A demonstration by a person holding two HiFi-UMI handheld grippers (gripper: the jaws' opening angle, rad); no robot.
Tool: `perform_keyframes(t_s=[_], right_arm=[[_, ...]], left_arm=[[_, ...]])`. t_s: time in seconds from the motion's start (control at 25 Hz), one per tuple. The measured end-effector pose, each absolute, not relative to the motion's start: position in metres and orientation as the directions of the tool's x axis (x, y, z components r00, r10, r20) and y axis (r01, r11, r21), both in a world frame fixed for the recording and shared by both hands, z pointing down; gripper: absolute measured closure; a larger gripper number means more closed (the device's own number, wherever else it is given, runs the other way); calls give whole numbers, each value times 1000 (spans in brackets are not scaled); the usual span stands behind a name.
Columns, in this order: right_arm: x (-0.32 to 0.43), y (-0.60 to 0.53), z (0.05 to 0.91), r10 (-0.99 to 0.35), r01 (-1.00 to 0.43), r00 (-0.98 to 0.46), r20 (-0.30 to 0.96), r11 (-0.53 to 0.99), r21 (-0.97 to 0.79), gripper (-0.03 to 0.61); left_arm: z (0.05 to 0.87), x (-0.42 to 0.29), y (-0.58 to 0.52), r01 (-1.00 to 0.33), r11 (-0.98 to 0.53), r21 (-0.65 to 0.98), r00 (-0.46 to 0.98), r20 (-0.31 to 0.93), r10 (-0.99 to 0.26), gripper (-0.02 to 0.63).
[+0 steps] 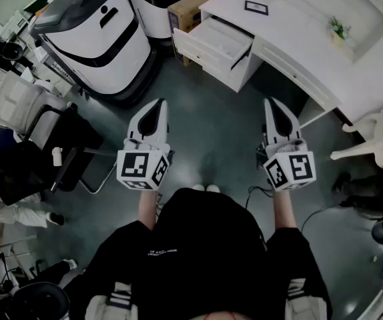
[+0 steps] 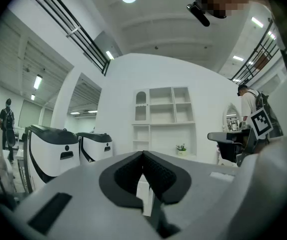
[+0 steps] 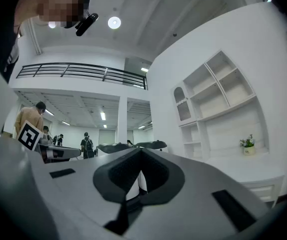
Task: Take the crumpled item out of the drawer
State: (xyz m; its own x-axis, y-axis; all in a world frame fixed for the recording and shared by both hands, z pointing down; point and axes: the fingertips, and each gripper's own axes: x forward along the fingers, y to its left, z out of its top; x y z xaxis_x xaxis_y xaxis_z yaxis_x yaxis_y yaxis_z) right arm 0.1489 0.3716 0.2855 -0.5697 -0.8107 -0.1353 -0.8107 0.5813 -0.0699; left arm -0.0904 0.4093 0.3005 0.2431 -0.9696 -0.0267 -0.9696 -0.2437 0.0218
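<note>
Only head view shows us the 1 open drawer [image 1: 213, 44] in the white table [image 1: 295, 15]; crumpled item not discernible inside. Gripper views: left claw [image 2: 143, 155] & right claw [image 3: 140, 153] both pinched together, empty.

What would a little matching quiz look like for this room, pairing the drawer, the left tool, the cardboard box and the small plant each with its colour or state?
Things:
1. drawer
2. left tool
3. cardboard box
4. small plant

Colour or state:
A. green
B. shut, nothing in it
C. pulled open
D. brown

Pairs: 1-C, 2-B, 3-D, 4-A.
</note>
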Motion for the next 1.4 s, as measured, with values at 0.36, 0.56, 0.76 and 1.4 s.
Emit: perform_keyframes(t_s=[0.36, 0.56, 0.76, 1.4], right_arm=[[162, 368, 286, -803, -803, -580, -139, 592, -73, 588], [170, 363, 288, -792, -789, -592, -148, 607, -91, 588], [165, 356, 293, -778, -771, -610, -147, 626, -112, 586], [137, 215, 329, -822, -807, -563, -83, 569, -157, 586]], left_arm=[[301, -75, 404, -972, -235, 24, 235, -23, -972, 615], [302, -61, 403, -971, -237, 23, 237, -16, -971, 615], [314, -58, 398, -973, -230, 32, 231, 13, -973, 615], [342, -112, 260, -977, -208, 52, 211, 66, -975, 615]])
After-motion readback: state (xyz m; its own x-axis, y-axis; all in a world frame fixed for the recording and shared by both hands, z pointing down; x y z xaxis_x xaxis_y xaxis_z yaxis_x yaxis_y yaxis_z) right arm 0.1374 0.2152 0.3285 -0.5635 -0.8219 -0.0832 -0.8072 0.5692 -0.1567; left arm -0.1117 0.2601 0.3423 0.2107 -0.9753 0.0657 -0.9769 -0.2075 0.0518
